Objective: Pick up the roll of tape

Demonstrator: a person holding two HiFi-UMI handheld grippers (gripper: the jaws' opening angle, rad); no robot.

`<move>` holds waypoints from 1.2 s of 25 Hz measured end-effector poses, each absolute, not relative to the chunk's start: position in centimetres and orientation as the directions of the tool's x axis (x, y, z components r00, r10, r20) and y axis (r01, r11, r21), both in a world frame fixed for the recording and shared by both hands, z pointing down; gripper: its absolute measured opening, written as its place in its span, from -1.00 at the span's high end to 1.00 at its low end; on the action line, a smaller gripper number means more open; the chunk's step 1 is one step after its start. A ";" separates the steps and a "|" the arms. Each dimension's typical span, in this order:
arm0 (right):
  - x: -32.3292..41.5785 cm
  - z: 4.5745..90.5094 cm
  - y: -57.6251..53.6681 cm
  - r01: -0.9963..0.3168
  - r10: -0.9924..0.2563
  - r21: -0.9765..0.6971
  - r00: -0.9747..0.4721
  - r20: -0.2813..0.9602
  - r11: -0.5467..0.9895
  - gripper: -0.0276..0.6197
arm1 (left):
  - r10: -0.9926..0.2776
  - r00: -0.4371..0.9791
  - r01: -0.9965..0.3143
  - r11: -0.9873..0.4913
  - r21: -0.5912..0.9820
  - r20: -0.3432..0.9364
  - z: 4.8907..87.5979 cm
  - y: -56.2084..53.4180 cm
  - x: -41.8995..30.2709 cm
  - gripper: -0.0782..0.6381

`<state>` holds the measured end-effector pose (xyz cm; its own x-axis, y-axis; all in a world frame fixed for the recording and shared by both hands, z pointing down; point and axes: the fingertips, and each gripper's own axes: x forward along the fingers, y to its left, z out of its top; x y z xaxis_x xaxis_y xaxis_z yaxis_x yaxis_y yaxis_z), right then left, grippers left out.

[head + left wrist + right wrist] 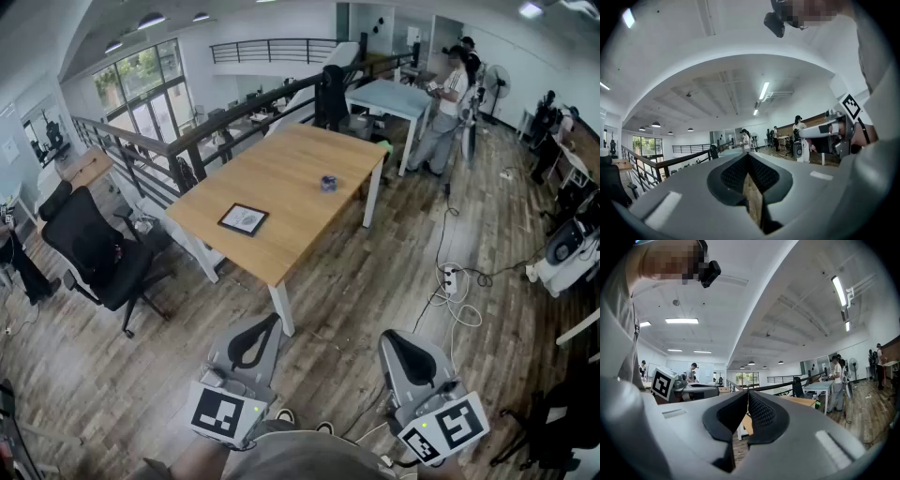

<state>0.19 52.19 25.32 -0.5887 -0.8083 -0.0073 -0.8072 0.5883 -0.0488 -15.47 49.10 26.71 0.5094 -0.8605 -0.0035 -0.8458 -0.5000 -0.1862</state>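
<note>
The roll of tape (328,183), small and dark blue, lies on the wooden table (281,178) toward its far right side in the head view. Both grippers hang low near my body, well short of the table's near corner. My left gripper (273,320) points toward the table with its jaws shut and nothing between them; in its own view the left gripper (747,157) shows its pads meeting. My right gripper (390,337) is likewise shut and empty, as the right gripper (748,393) shows in its own view. The tape cannot be made out in either gripper view.
A dark framed tablet (243,219) lies on the table's near part. A black office chair (98,251) stands at the left beside a railing (216,122). A power strip and cables (451,278) lie on the floor at the right. People (450,98) stand by a white table (389,97).
</note>
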 end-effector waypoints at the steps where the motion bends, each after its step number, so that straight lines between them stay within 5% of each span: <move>1: 0.3 25.3 52.2 -0.810 -0.811 -0.045 -0.585 -0.008 0.585 0.87 | -0.859 0.512 -0.846 -0.504 -0.173 0.000 26.7 49.2 -15.3 0.78; 18: 2.8 26.8 52.3 -0.835 -0.835 -0.051 -0.550 0.018 0.549 0.87 | -0.853 0.520 -0.844 -0.520 -0.130 0.037 27.7 49.7 -13.1 0.78; 24: 3.0 27.4 52.4 -0.822 -0.822 -0.041 -0.569 0.035 0.568 0.87 | -0.870 0.478 -0.877 -0.467 -0.108 -0.121 25.3 49.6 -14.1 0.77; 27: 3.3 27.5 52.3 -0.831 -0.830 -0.037 -0.556 0.037 0.555 0.87 | -0.889 0.442 -0.897 -0.437 -0.068 -0.119 25.6 49.0 -14.8 0.22; 30: 3.7 27.5 51.7 -0.839 -0.839 -0.037 -0.544 0.035 0.542 0.87 | -0.894 0.439 -0.898 -0.435 -0.062 -0.095 26.4 48.1 -14.8 0.15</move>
